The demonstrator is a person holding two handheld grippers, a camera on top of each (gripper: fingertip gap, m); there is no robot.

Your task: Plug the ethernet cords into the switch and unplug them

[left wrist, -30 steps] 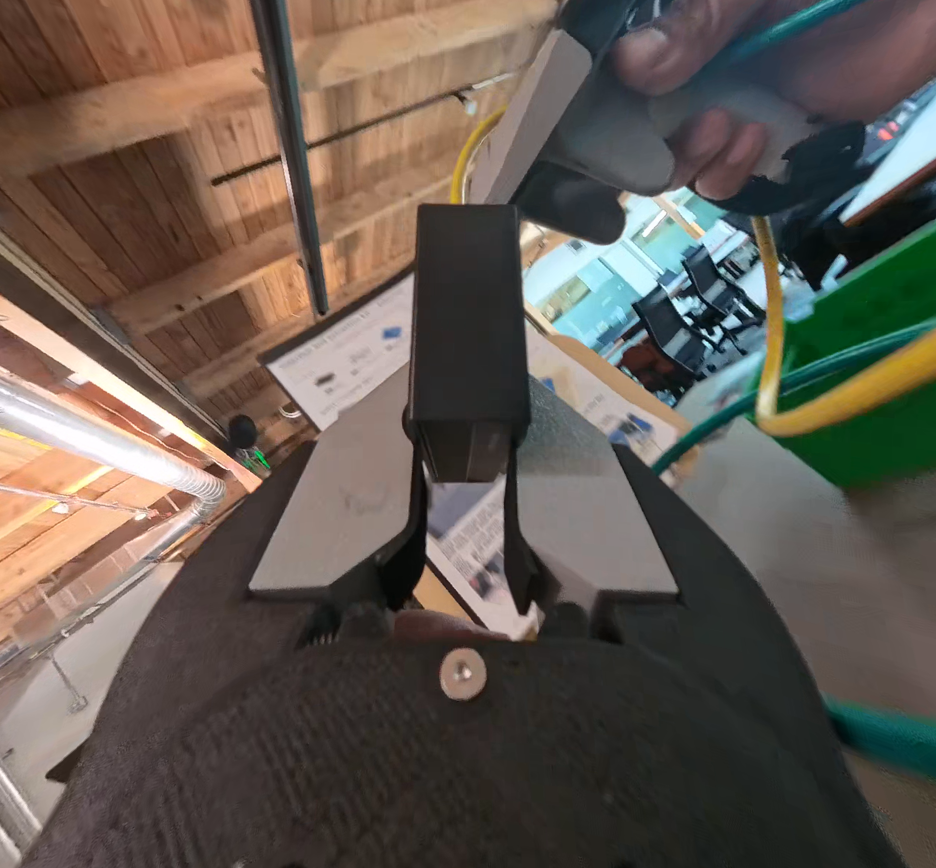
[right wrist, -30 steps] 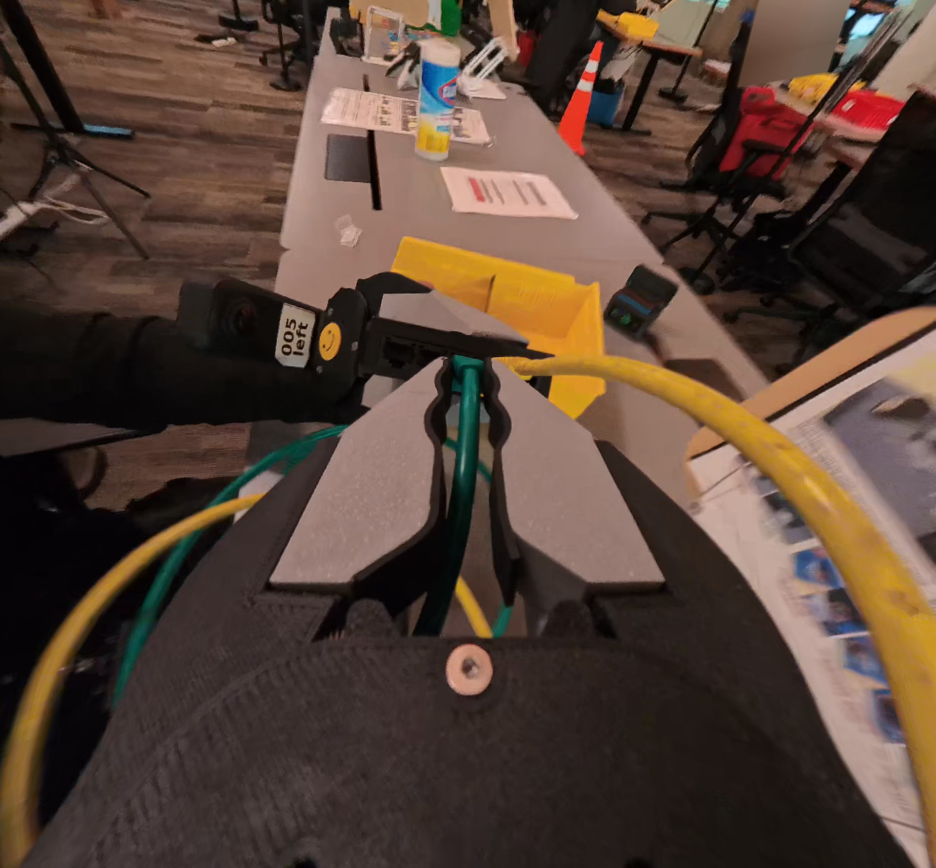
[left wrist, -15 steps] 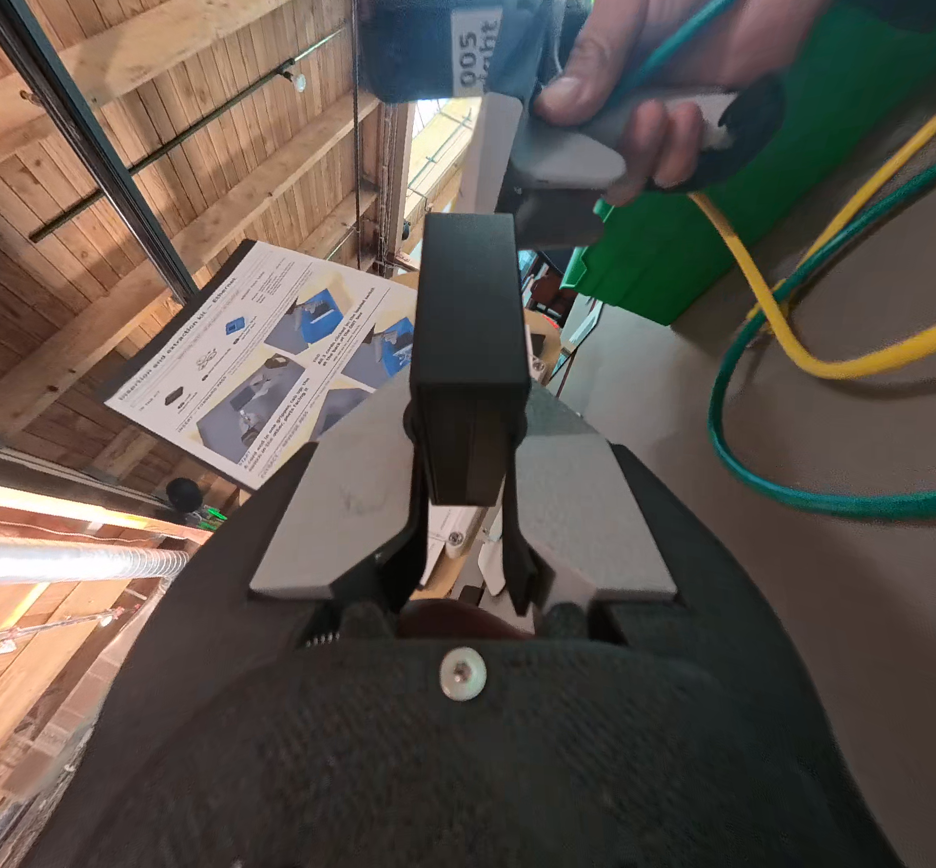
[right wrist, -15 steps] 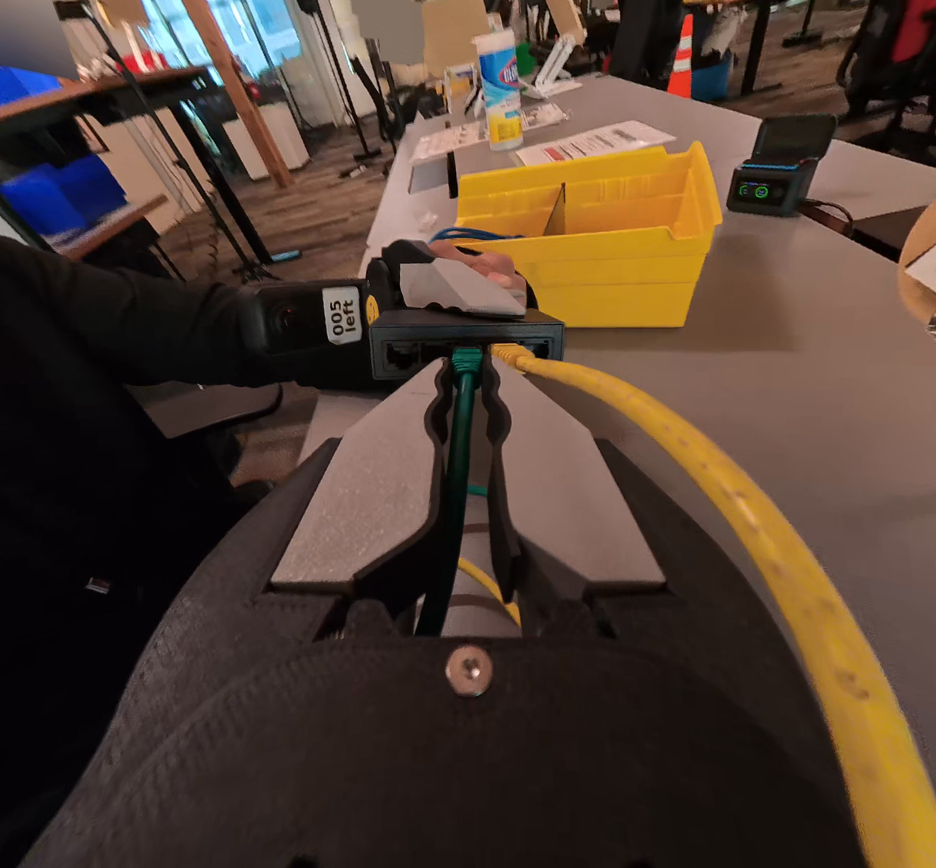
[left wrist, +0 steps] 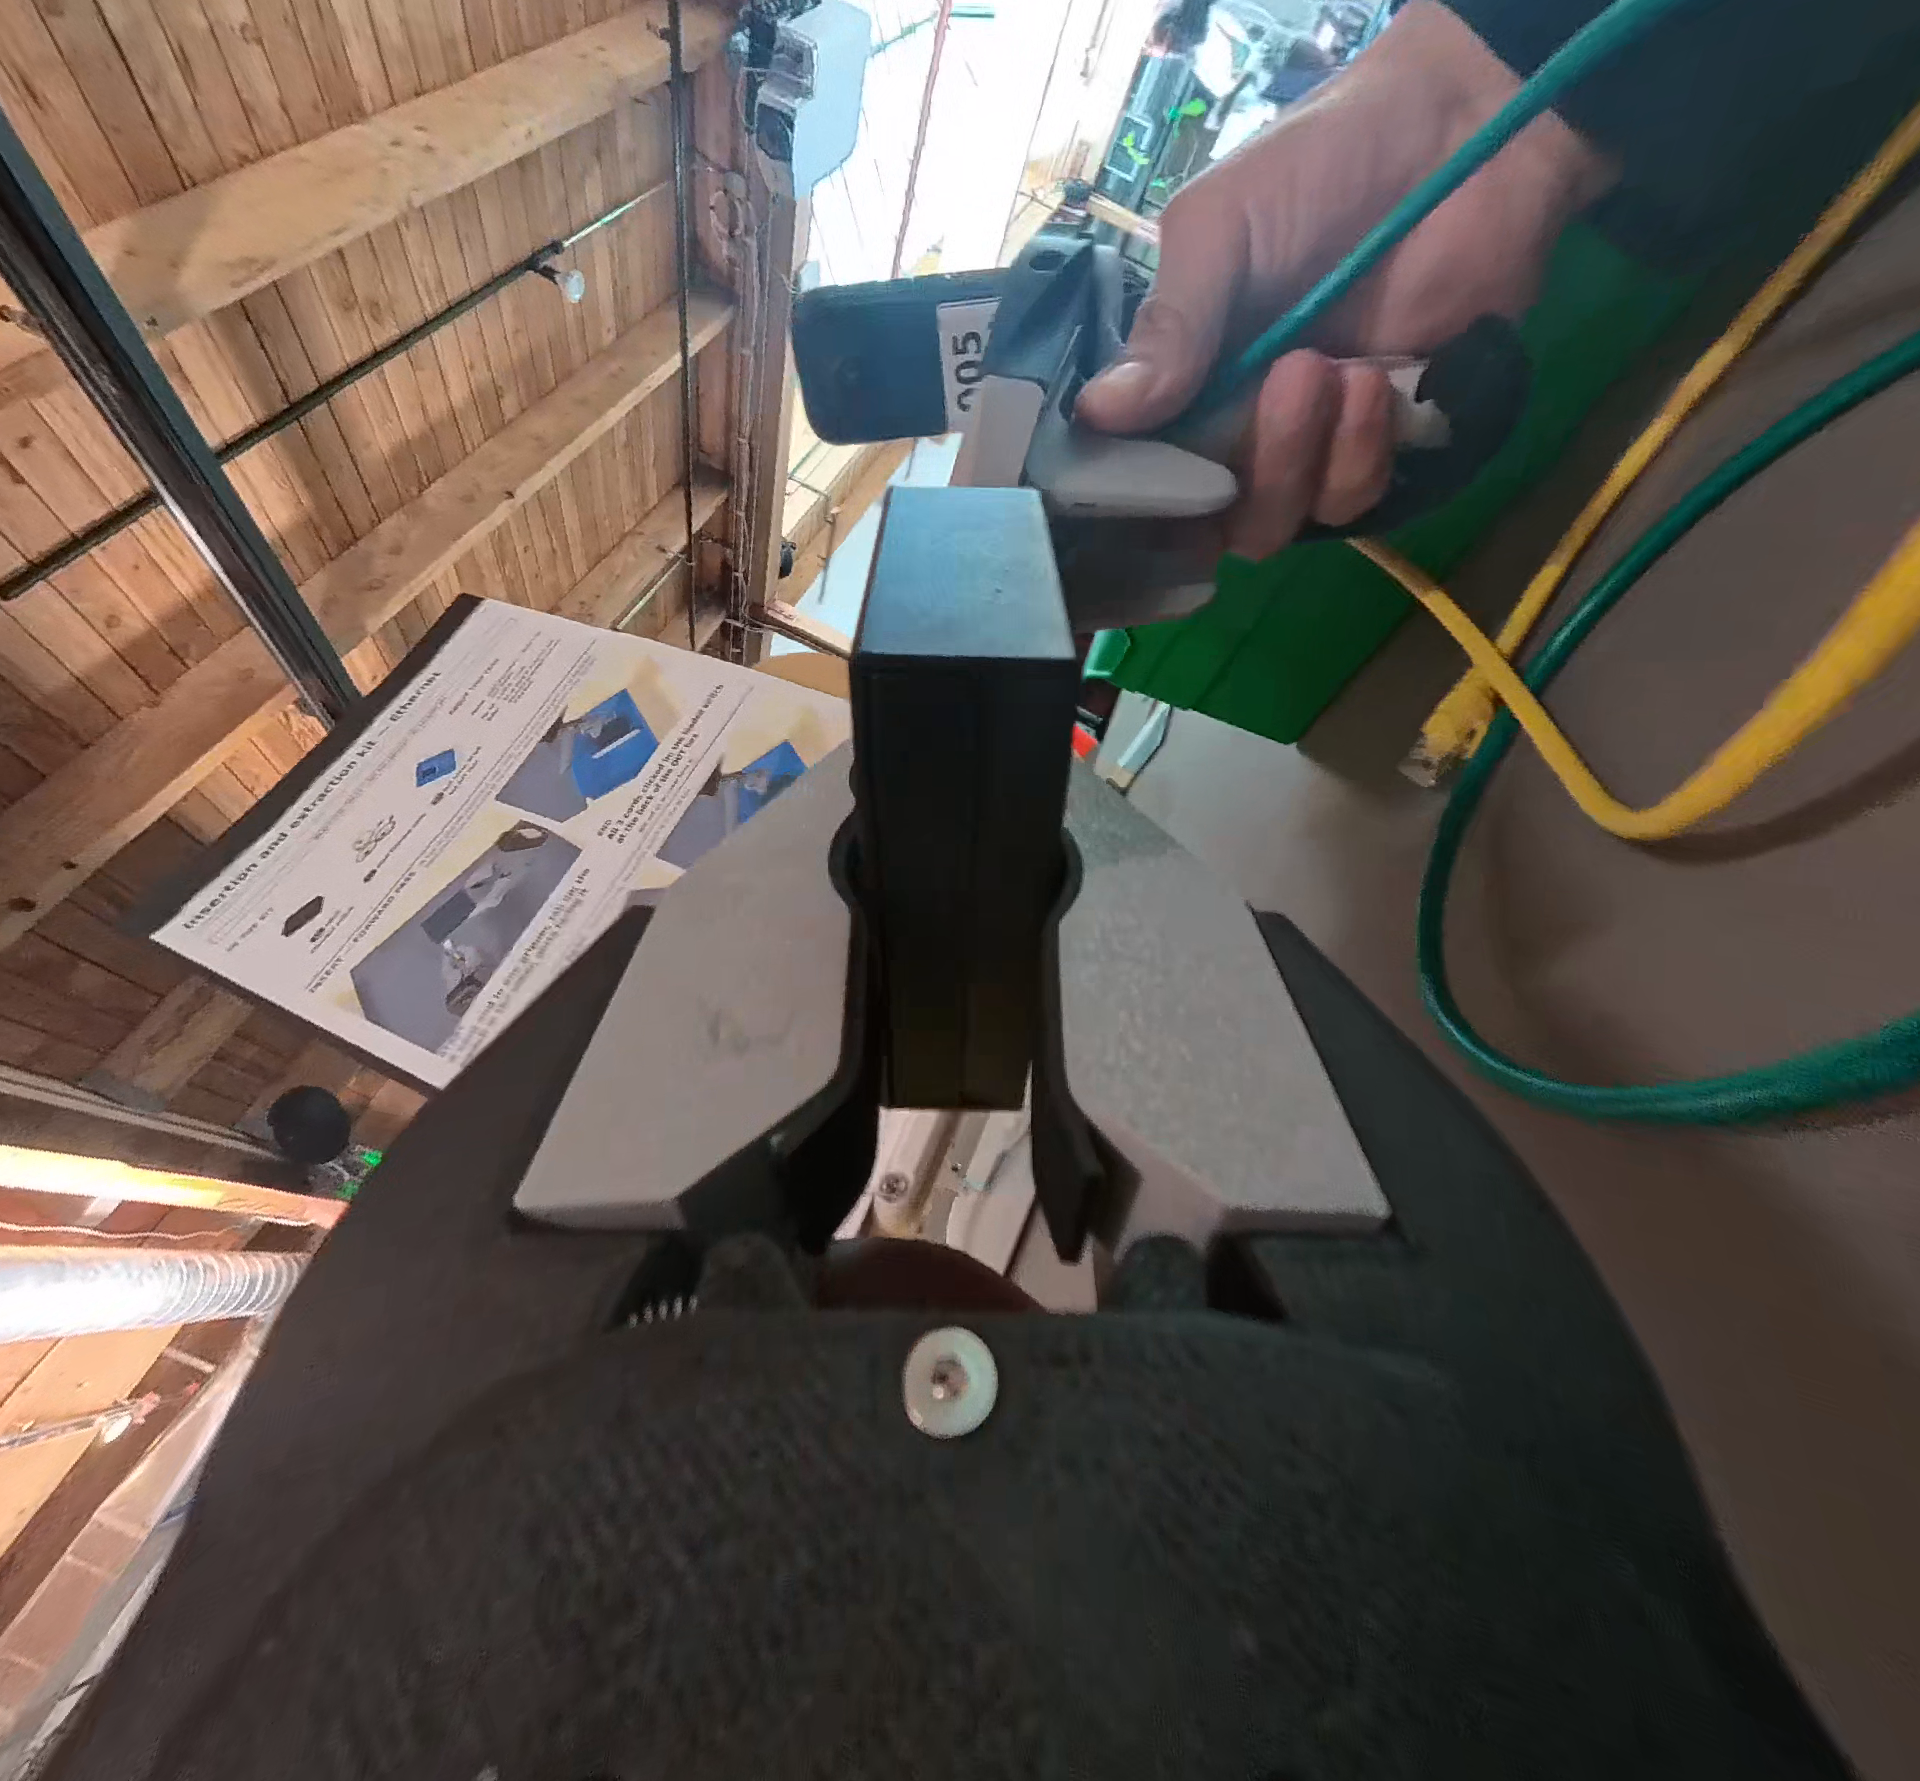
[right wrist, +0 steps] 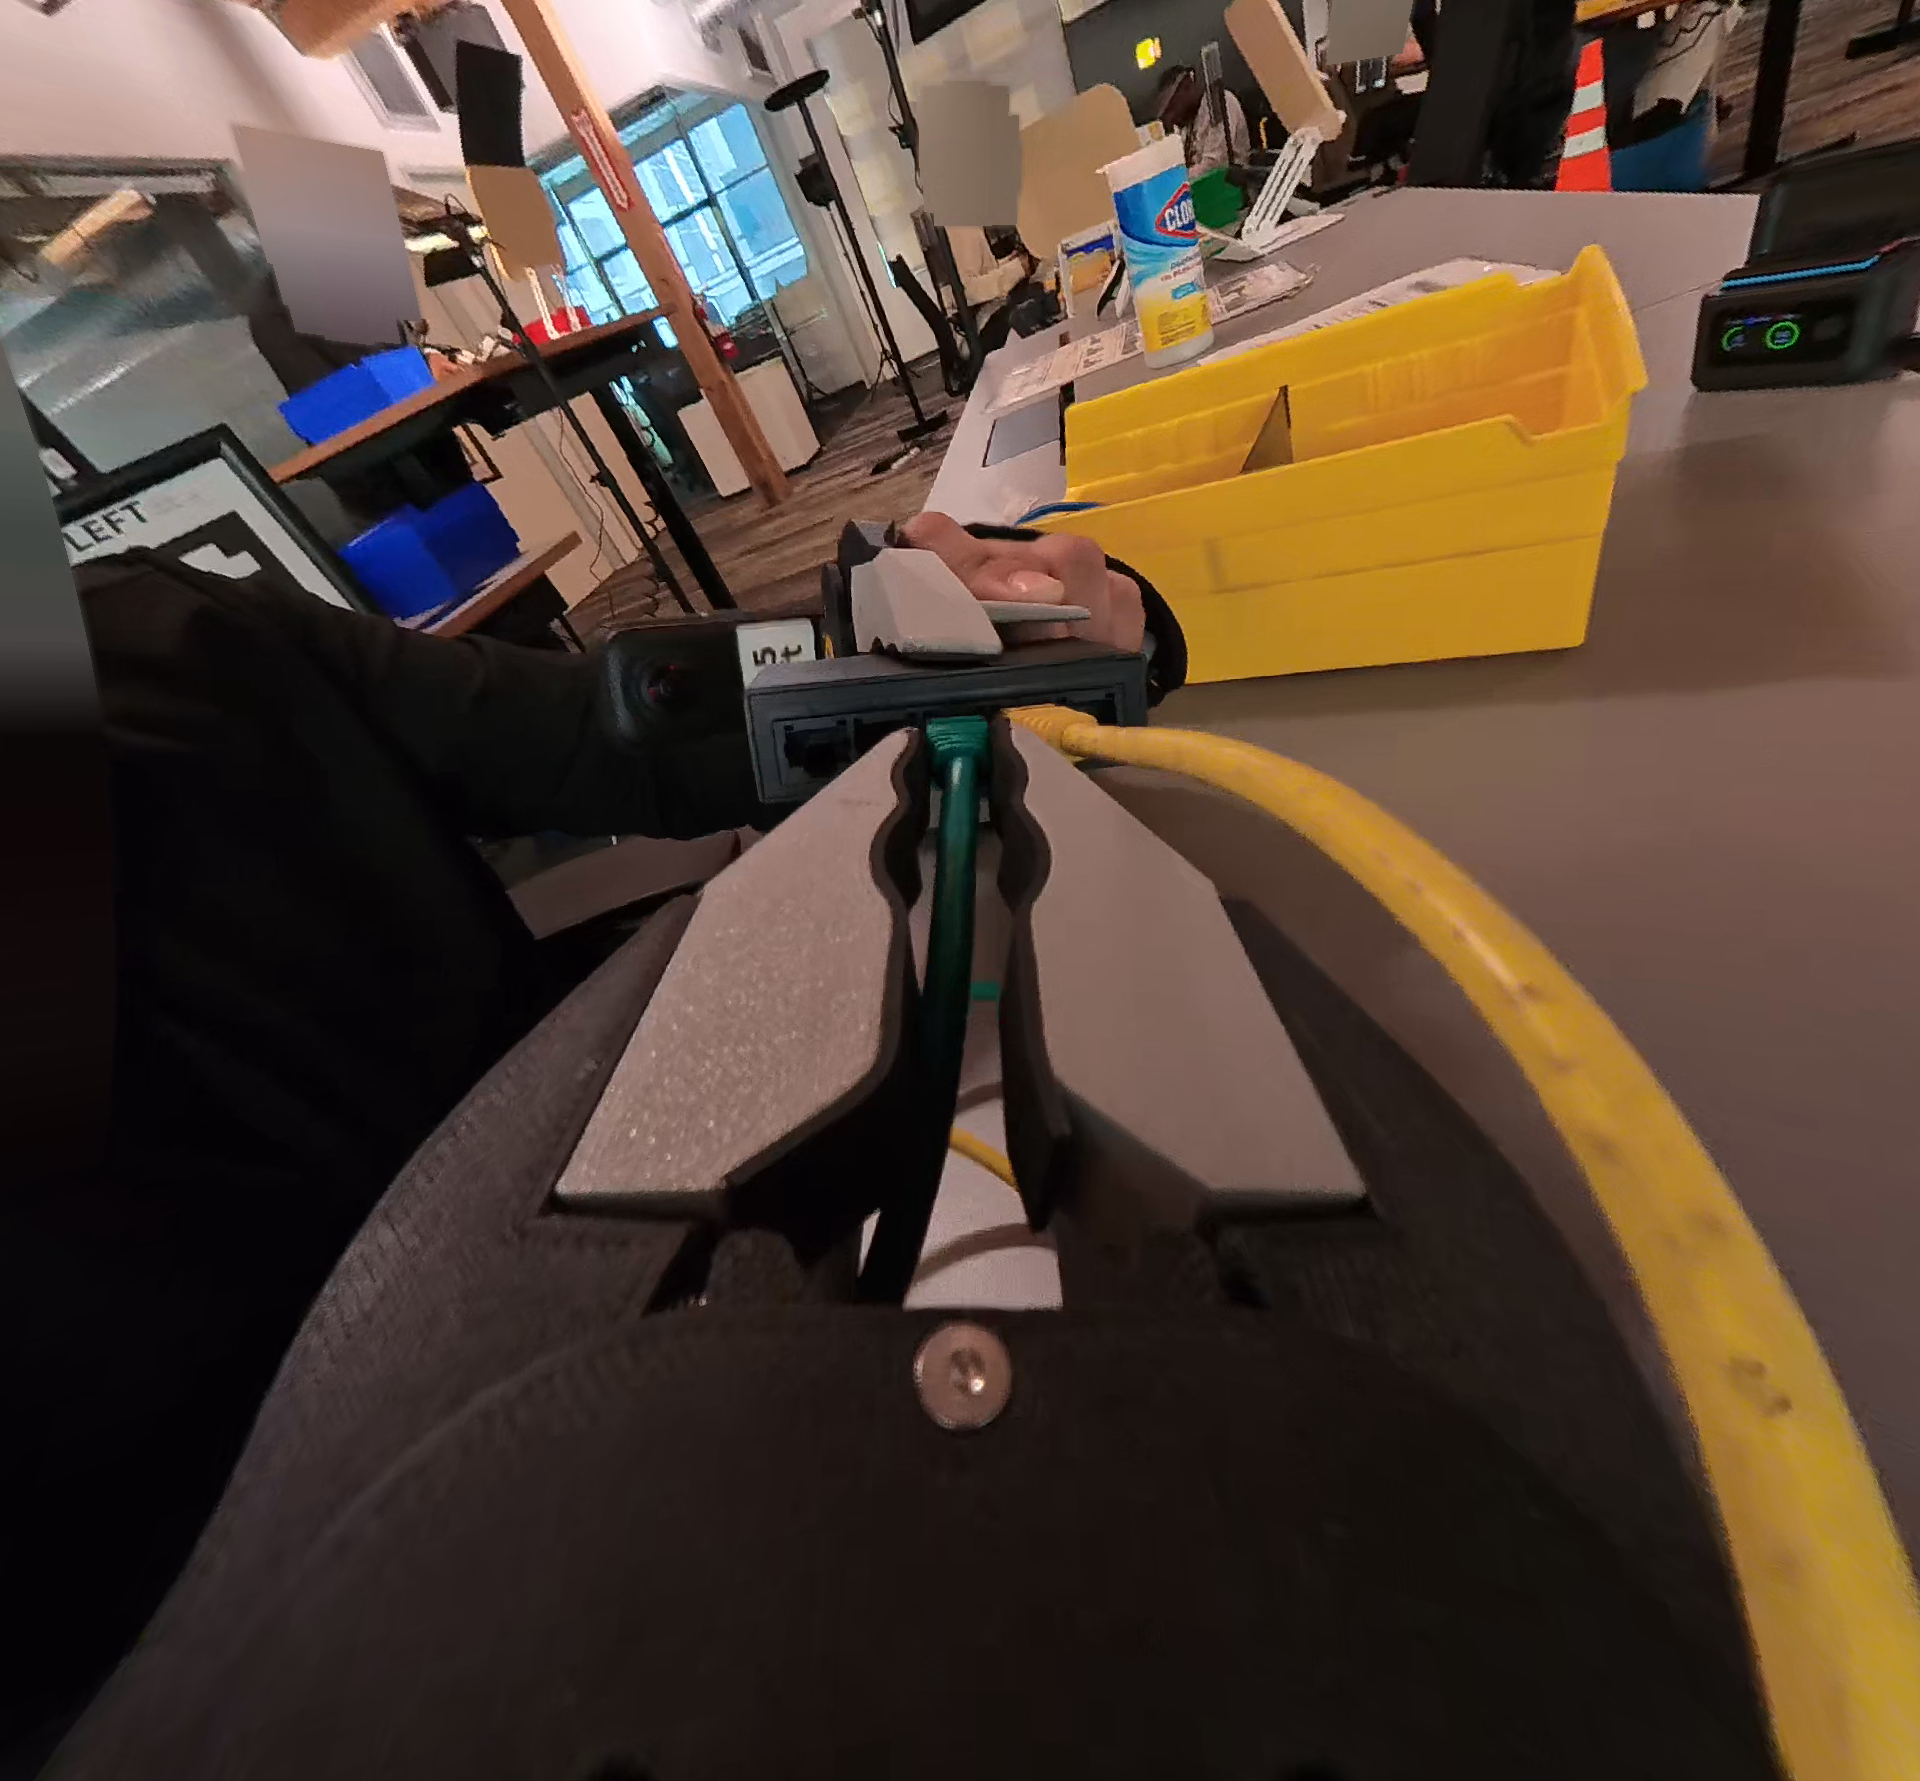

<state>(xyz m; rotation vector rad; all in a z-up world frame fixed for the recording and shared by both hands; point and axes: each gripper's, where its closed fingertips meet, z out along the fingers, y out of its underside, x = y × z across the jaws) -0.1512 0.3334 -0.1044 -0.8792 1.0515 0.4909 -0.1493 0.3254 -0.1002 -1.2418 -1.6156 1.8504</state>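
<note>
Left gripper: grey, grainy-faced fingers with scalloped black inner edges pinching the switch, a matte black rectangular box held end-on. In the right wrist view the switch sits at the table's near-left edge, port row facing the camera.

Right gripper: same grey fingers pressed onto the green cord, round rubbery jacket, just behind its moulded green plug, which is seated in a middle port. Yellow cord, thicker-looking and scuffed, is plugged in the next port to the right and arcs over the grey matte table.

Yellow plastic bin with a divider stands just behind the switch. White wipes canister with a printed label farther back. Green bin and a printed instruction sheet show in the left wrist view. Both grippers carry small white tags.
</note>
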